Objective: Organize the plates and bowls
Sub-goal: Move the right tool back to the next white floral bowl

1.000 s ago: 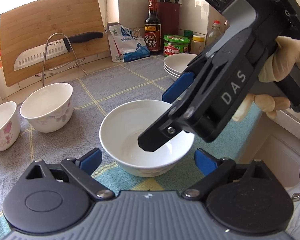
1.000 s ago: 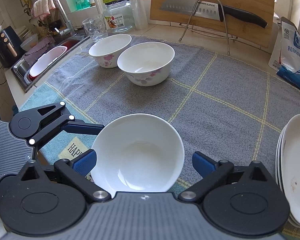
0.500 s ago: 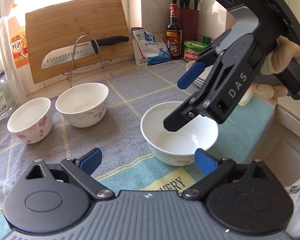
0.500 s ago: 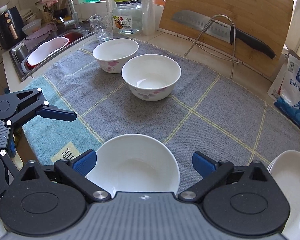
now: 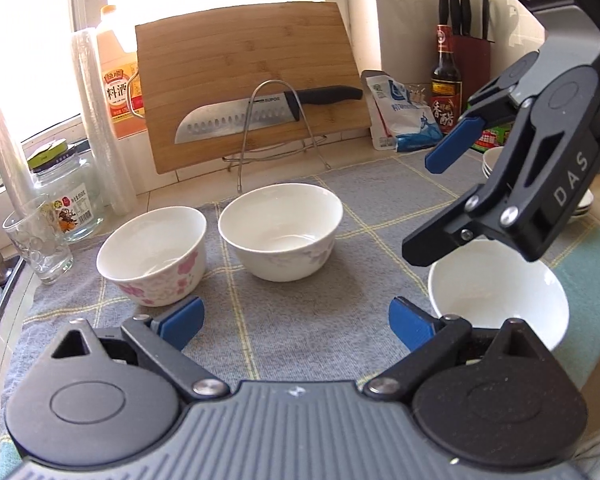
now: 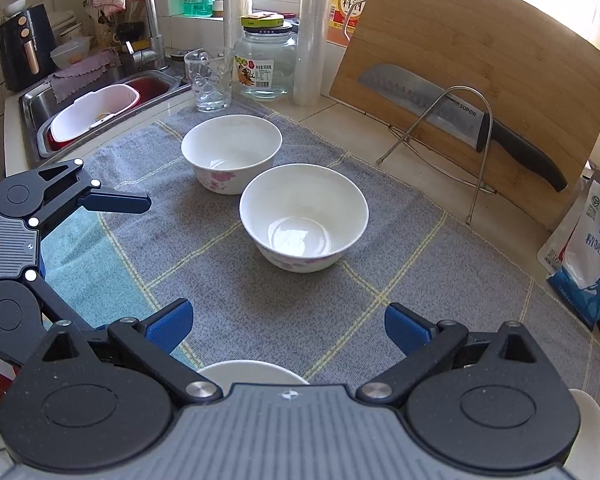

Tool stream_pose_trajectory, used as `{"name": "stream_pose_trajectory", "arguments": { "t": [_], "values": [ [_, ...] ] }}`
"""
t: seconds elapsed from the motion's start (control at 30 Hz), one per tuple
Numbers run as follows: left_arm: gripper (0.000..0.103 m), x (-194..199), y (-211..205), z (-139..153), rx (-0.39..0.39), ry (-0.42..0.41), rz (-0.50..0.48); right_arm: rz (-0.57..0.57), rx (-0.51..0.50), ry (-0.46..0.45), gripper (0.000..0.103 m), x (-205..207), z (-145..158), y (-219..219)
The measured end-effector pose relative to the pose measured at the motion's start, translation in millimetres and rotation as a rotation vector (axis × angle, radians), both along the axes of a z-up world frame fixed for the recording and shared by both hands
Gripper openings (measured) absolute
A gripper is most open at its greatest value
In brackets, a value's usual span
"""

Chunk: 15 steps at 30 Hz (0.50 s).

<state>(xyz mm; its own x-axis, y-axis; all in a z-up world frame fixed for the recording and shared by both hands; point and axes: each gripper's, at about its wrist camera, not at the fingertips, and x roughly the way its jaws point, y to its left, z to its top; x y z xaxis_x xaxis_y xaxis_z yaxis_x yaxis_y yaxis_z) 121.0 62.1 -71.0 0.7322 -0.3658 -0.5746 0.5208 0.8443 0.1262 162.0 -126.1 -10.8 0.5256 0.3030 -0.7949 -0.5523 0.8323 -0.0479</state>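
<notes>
At the far left the counter drops into a steel sink [image 6: 100, 92] holding a white basin [image 6: 96, 114], and the grey woven towel [image 5: 300, 280], crossed by thin yellow lines, starts just beside that edge. A dimpled drinking glass [image 5: 36, 240] and a clear jar with a yellow-green lid [image 5: 66, 196] stand at the towel's back-left corner. Next come two glazed white bowls side by side, close but apart: the pink-flowered bowl [image 5: 154, 254], then the pale-flowered bowl [image 5: 280, 230], both upright and round-rimmed. The left gripper [image 5: 296, 320] hangs over bare towel in front of them, its blue-padded jaws spread wide and gripping nothing. Behind the bowls a bamboo cutting board [image 5: 248, 80] leans on the wall, with a scalloped steel knife [image 5: 260, 114] resting in a wire rack [image 5: 276, 128], which closes off the back. To the right a plain white bowl [image 5: 500, 300] sits on the towel's teal border near the front counter edge. The right gripper [image 5: 432, 208] hovers just above its rim, jaws parted and released, touching nothing. Stacked white plates [image 5: 496, 160] lie beyond at the right, partly hidden. Open towel lies between the flowered bowls and the plain one.
</notes>
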Motion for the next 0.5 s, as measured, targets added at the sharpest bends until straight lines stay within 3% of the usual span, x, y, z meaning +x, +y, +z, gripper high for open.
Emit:
{"name": "stream_pose_trajectory", "arguments": {
  "t": [0.5],
  "values": [
    [0.099,50,-18,-15,-0.017,0.000,0.039,0.052,0.013,0.012,0.103,53,-5,9]
  ]
}}
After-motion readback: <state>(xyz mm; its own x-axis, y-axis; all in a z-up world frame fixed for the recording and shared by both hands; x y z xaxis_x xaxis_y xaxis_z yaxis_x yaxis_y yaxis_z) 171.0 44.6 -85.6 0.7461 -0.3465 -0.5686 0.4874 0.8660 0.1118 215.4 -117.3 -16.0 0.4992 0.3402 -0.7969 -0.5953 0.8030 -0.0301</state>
